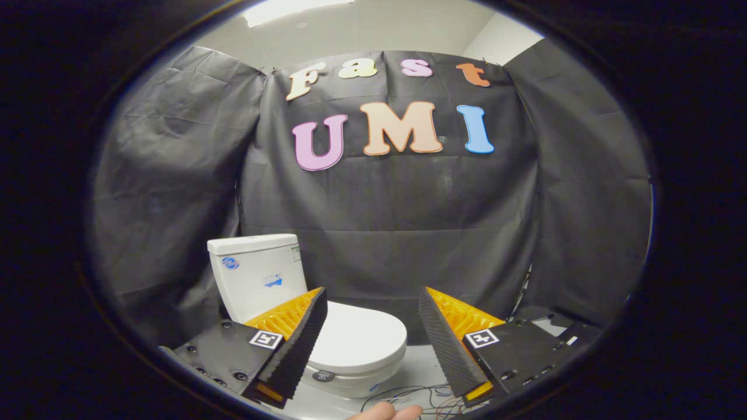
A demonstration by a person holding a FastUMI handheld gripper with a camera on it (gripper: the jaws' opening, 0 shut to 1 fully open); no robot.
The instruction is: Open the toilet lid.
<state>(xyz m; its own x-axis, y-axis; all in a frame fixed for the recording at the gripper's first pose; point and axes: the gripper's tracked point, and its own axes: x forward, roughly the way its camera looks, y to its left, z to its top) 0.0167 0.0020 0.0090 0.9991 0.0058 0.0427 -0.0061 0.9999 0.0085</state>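
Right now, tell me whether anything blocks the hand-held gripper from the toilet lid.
Nothing visible does. The hand-held gripper is open, and the closed toilet lid lies just ahead of its fingers, partly behind one. Loose wires lie on the floor below.

Toilet lid (359,338) partly hidden behind one finger (292,344) of the wide-open gripper (372,306). Tank (257,274) stickers too small to read. Hand (388,413) cut off below; wires (408,396) tangled, ends unclear.
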